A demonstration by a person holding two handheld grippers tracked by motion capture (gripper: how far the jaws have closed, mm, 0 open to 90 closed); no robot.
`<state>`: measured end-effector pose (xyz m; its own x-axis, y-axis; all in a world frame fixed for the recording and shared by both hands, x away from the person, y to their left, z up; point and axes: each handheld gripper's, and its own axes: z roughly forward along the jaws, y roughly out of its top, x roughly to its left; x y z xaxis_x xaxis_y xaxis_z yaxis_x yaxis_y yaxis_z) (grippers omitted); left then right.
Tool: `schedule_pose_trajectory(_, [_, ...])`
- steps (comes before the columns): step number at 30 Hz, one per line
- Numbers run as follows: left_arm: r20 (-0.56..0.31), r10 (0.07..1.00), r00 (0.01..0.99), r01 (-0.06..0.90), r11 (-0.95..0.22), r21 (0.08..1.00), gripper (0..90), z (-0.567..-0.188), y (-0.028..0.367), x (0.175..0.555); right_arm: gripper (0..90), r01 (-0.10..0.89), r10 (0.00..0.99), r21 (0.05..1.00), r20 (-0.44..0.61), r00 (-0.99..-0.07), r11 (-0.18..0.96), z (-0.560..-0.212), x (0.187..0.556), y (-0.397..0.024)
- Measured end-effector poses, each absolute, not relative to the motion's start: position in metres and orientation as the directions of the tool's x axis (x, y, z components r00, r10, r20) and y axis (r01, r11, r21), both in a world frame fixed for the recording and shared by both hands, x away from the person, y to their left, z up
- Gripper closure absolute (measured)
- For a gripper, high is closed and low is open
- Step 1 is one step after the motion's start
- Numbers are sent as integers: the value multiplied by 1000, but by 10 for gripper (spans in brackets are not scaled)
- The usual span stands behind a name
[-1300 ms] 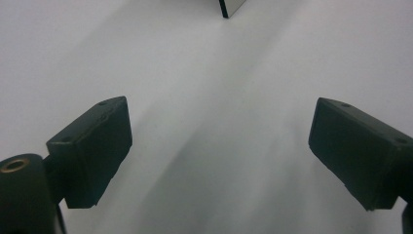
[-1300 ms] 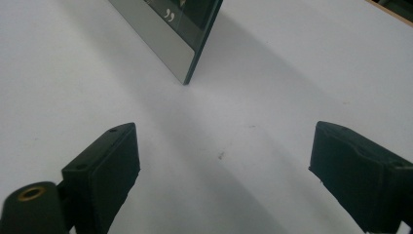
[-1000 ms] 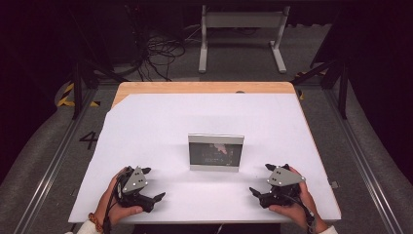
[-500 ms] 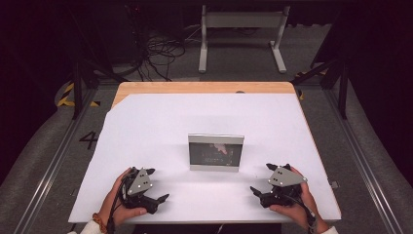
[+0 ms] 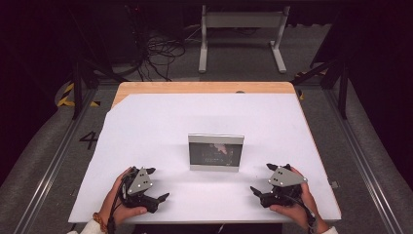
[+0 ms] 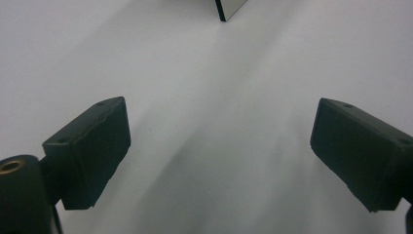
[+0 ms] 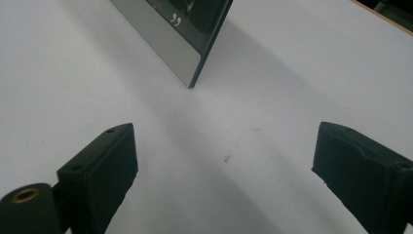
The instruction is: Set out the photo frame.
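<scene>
A silver-edged picture frame with a dark picture stands upright in the middle of the white table. My left gripper rests open near the front edge, left of the frame, with its jaws pointing right toward it. The right gripper rests open at the front right, with its jaws pointing left. In the left gripper view the gripper is spread wide over bare table, and a corner of the frame shows far ahead. In the right gripper view the gripper is spread wide, with the frame's lower corner just ahead.
The table's wooden back edge shows beyond the white sheet. Behind the table are cables and a white stand on the floor. Metal rails run along both sides. White surface lies open around the frame.
The left hand and its gripper have shifted slightly near the front edge. The right gripper and the frame have stayed in place.
</scene>
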<state>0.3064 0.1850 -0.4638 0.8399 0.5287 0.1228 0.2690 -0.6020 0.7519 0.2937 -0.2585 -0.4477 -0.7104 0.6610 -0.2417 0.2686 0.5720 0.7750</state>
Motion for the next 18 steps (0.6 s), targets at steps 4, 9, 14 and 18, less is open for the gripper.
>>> schedule_pose_trajectory(4, [124,529,839,269,-603,751,84,-464,185,307,95,270,663,777,-239,-709,569,-448,294,-259])
schedule_pose_trajectory(9, [122,533,837,271,-599,753,84,-464,185,308,95,267,663,778,-241,-709,569,-447,294,-259])
schedule_pose_trajectory(14, [121,533,838,270,-596,756,84,-464,186,309,95,270,664,776,-241,-708,570,-448,294,-260])
schedule_pose_trajectory(18, [119,534,837,273,-596,755,85,-464,185,310,95,268,667,781,-239,-705,564,-447,294,-261])
